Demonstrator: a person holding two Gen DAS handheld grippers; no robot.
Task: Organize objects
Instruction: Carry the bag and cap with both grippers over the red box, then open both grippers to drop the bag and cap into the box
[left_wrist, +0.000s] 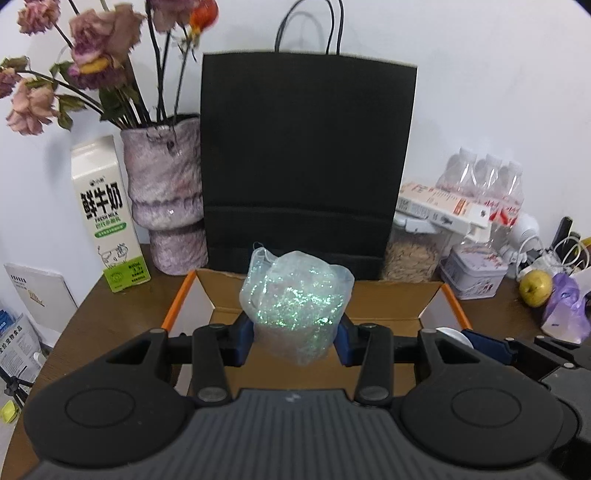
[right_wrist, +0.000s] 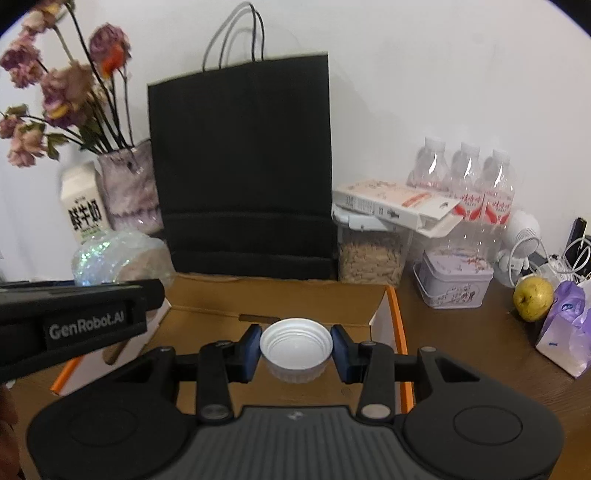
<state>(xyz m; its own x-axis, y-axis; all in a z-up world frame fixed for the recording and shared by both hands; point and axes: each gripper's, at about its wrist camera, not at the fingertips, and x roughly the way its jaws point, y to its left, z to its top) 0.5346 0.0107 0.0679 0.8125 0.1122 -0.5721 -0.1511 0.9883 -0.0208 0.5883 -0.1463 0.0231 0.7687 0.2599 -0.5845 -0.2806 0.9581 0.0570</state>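
The left gripper (left_wrist: 295, 332) is pointing forward and tilting downward over the open cardboard box (left_wrist: 384, 306), its blue pads pressing in on both sides of a clear glitter-filled bag (left_wrist: 295, 306), which is bulging up above the fingers and hanging above the box's opening, near its back wall. The right gripper (right_wrist: 295, 349) is angling down the same way just beside it, its pads clamping a white ribbed lid (right_wrist: 295, 349) by the rim, with the lid's hollow side facing the camera and sitting above the box's front half. In the right wrist view the left gripper's black body is crossing the left edge of the picture, with the glitter bag showing just above it. The box is resting on the brown desk (right_wrist: 461, 350), its flaps standing open and orange trim running along its sides. Behind it, toward the desk's back edge, a black paper bag (left_wrist: 306, 158) is standing upright against the wall, with a vase of dried flowers (left_wrist: 166, 192) and a milk carton (left_wrist: 107, 214) to its left, and a tin (right_wrist: 452, 278) and a pear (right_wrist: 532, 299) toward the desk's right edge.
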